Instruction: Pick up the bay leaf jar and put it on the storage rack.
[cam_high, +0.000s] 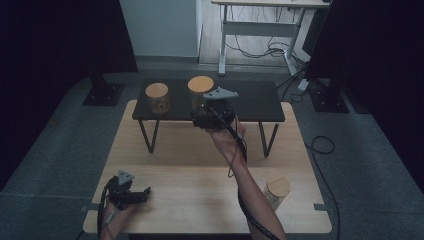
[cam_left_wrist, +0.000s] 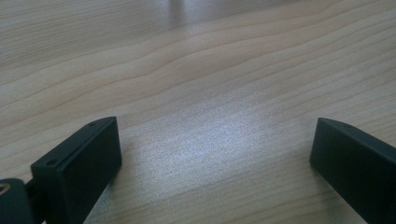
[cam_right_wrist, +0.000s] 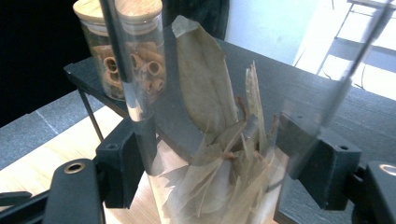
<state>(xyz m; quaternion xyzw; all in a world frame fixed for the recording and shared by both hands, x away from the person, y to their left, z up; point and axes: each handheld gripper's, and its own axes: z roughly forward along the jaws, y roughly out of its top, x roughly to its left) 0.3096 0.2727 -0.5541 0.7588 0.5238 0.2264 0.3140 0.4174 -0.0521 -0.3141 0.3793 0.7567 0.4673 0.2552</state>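
Though its lid is cut off (top edge), right tool (cam_right_wrist: 219, 158) pinches leaf jar (cam_right_wrist: 219, 140).

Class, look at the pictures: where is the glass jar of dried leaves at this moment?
In the high view the jar of dried leaves is clamped in the right gripper at the black shelf's front edge, right of the cinnamon jar.

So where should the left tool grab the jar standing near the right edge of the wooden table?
Probably take the jar by its glass body below the wooden lid, coming in level from its left side. It stands upright and apart from other things, and its round wall suits the open left tool.
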